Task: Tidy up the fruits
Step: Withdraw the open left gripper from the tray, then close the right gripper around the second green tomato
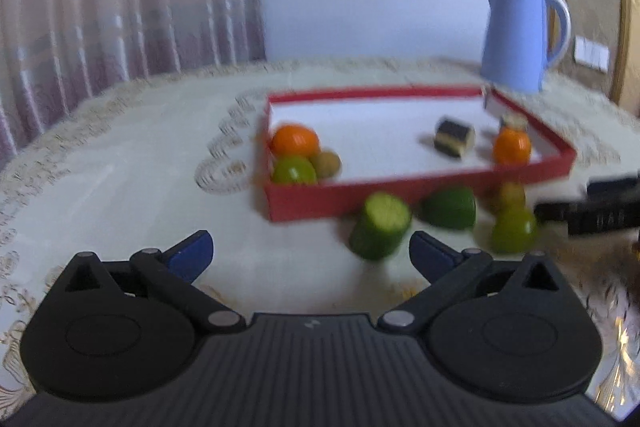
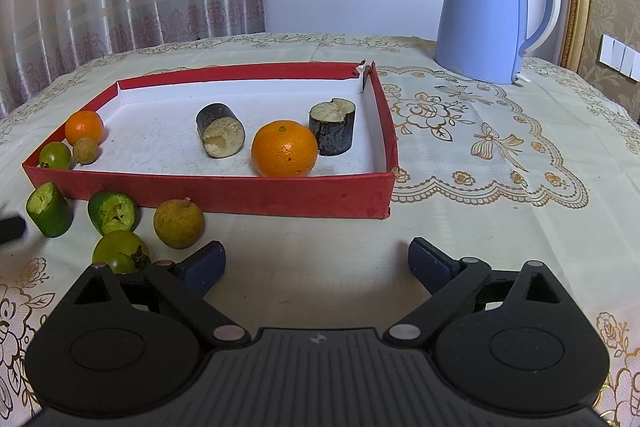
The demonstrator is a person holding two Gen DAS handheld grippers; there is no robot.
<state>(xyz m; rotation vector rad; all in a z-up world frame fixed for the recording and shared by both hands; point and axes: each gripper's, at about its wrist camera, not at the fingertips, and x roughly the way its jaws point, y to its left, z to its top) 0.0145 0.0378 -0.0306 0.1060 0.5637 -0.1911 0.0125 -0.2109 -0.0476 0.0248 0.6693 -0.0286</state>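
Note:
A shallow red tray (image 2: 224, 193) with a white floor holds an orange (image 2: 284, 148), two dark cut stalk pieces (image 2: 220, 135) (image 2: 332, 127) and, in its left corner, a second orange (image 2: 84, 127), a green fruit (image 2: 55, 155) and a small brown fruit (image 2: 85, 150). On the cloth in front of it lie two green cut pieces (image 2: 49, 209) (image 2: 113, 212), a brown fruit (image 2: 179, 223) and a green fruit (image 2: 120, 251). My right gripper (image 2: 316, 265) is open and empty, short of the tray. My left gripper (image 1: 311, 255) is open and empty; a green cut piece (image 1: 380, 225) lies just ahead of its right finger.
A blue electric kettle (image 2: 490, 11) stands at the back right of the table, beyond the tray. A lace-patterned cloth (image 2: 500, 147) covers the table. Curtains hang behind on the left. A black part of the other gripper (image 1: 592, 211) shows at the right edge of the left wrist view.

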